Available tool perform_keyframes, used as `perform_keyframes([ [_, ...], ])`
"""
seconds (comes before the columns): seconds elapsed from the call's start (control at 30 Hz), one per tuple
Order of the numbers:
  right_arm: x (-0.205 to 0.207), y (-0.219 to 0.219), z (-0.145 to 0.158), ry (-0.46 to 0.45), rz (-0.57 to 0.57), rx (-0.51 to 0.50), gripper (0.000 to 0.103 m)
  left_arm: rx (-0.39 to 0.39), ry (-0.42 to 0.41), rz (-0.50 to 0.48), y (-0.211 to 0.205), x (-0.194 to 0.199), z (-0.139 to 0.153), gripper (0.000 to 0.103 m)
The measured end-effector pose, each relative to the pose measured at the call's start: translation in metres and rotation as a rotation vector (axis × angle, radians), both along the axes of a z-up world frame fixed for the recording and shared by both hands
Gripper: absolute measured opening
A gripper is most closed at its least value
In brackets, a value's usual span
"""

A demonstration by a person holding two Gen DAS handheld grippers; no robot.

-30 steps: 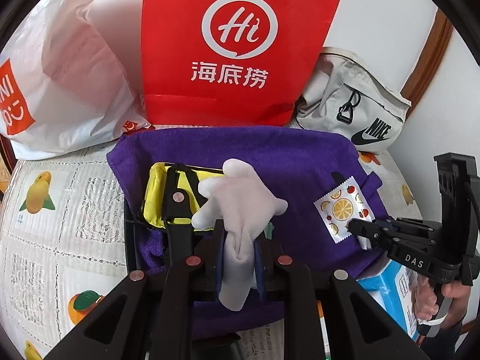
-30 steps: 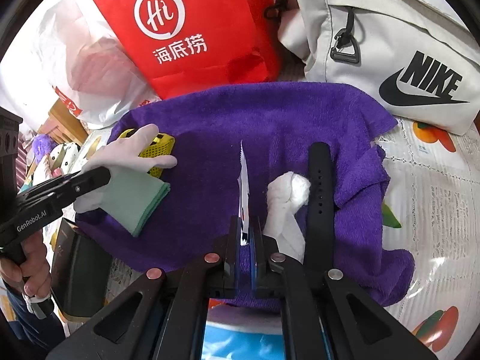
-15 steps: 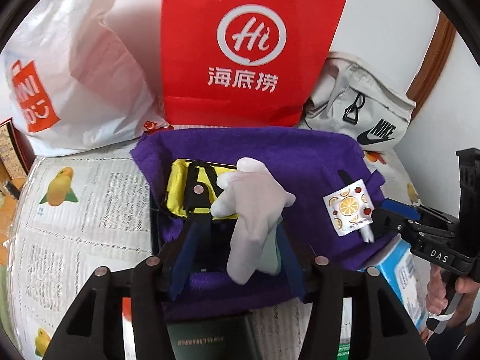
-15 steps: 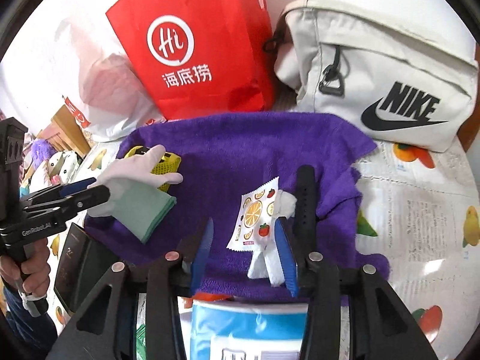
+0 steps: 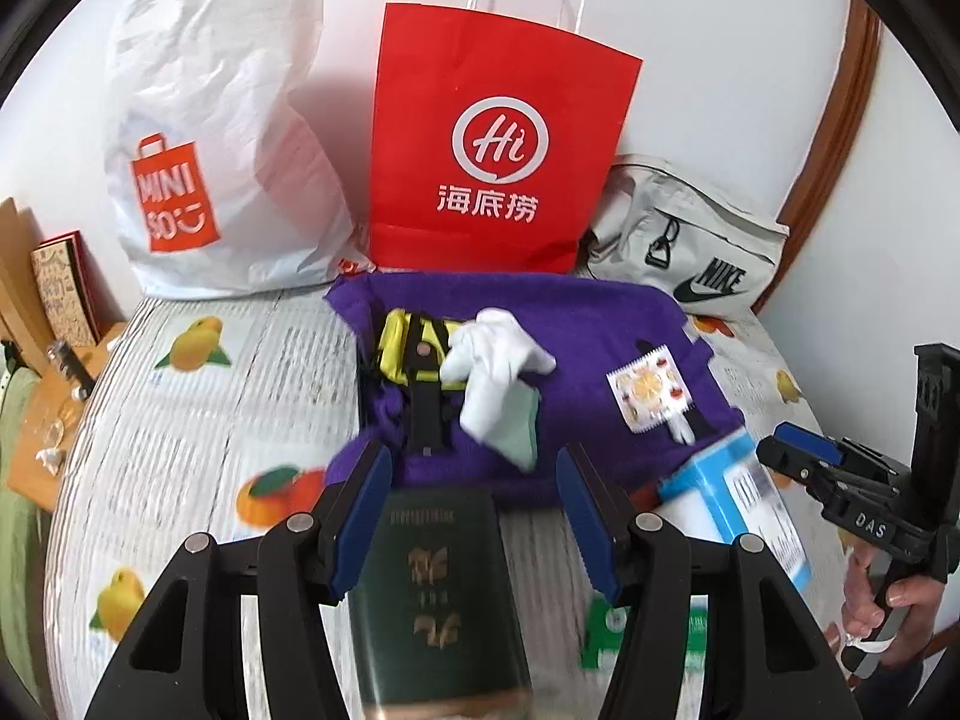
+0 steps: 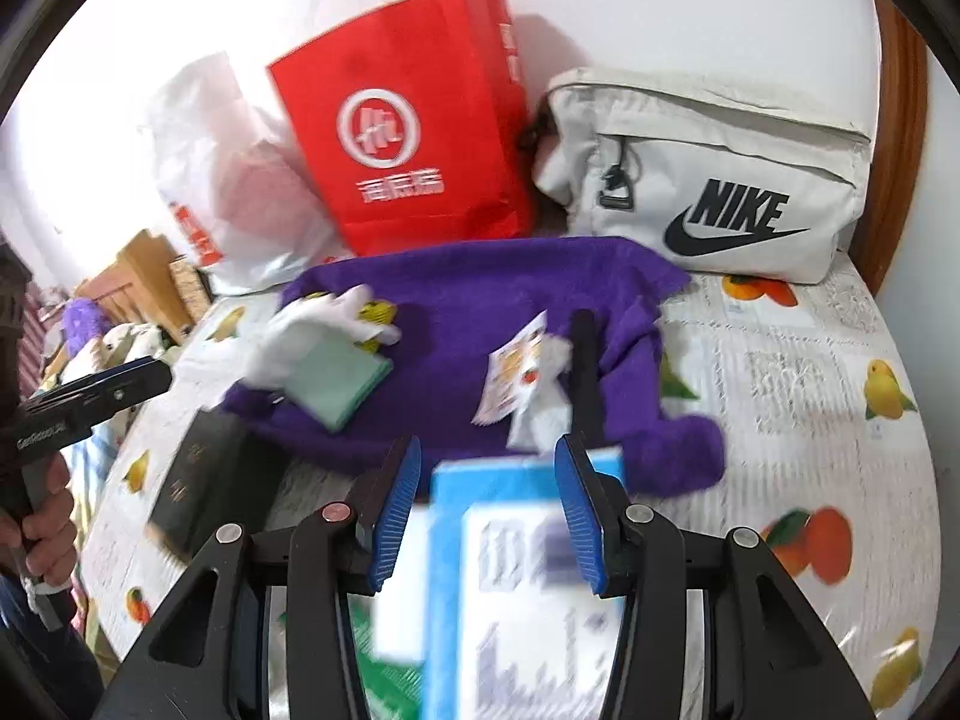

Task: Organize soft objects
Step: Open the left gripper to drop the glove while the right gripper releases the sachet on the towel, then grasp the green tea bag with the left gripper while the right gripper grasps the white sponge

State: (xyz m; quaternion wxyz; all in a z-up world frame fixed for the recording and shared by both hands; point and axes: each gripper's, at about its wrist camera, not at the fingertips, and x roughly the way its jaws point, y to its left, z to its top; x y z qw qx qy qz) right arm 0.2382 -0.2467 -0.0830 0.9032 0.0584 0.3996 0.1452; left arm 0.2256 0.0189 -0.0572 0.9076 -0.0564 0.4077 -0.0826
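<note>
A: Left wrist view?
B: The left gripper (image 5: pixel 474 516) gapes, empty; the white glove (image 5: pixel 489 375) lies on the purple towel (image 5: pixel 576 324).
A: Right wrist view?
B: The right gripper (image 6: pixel 486 504) also stands apart, empty; the fruit-print packet (image 6: pixel 513 372) rests on that towel.

Purple towel (image 5: pixel 540 324), white glove (image 5: pixel 492 360) with a pale green cuff, fruit-printed sachet (image 5: pixel 648 390), red paper bag (image 5: pixel 498 138) (white logo), off-white pouch (image 6: pixel 708 174) with black lettering, fruit-patterned tablecloth (image 5: pixel 198 420), dark green booklet (image 5: pixel 432 594)
</note>
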Motion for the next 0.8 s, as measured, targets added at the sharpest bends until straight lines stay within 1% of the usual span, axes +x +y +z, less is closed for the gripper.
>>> perform_keyframes([
  [0.07,-0.012,0.009,-0.002,0.001,0.027,-0.006,0.047,-0.003,0.004,-0.001,0.001,-0.009,-0.001,0.055],
  [0.23,-0.044,0.04,-0.017,-0.008,0.092,-0.075,0.046,-0.026,0.013,-0.011,0.005,-0.031,-0.008,0.055],
  [0.3,-0.051,0.052,-0.025,-0.01,0.109,-0.106,0.041,-0.036,0.011,-0.017,0.006,-0.037,-0.01,0.055],
  [0.33,-0.054,0.055,-0.027,-0.011,0.111,-0.12,0.04,-0.04,0.013,-0.02,0.007,-0.039,-0.011,0.055],
  [0.47,-0.058,0.07,-0.044,-0.008,0.1,-0.217,0.037,-0.042,0.012,-0.031,0.009,-0.048,-0.015,0.055],
  [0.5,-0.057,0.071,-0.047,-0.005,0.098,-0.234,0.035,-0.044,0.012,-0.029,0.01,-0.05,-0.017,0.055],
  [0.57,-0.057,0.076,-0.051,-0.025,0.082,-0.297,0.033,-0.051,0.015,-0.033,0.012,-0.052,-0.019,0.055],
  [0.67,-0.056,0.083,-0.055,-0.05,0.073,-0.359,0.031,-0.051,0.017,-0.036,0.013,-0.057,-0.022,0.055],
  [0.73,-0.057,0.09,-0.058,-0.073,0.061,-0.429,0.025,-0.057,0.024,-0.035,0.015,-0.06,-0.026,0.055],
  [0.77,-0.058,0.092,-0.059,-0.086,0.057,-0.463,0.02,-0.059,0.026,-0.034,0.015,-0.061,-0.027,0.055],
  [0.8,-0.059,0.094,-0.059,-0.094,0.057,-0.48,0.02,-0.06,0.031,-0.032,0.016,-0.063,-0.03,0.055],
])
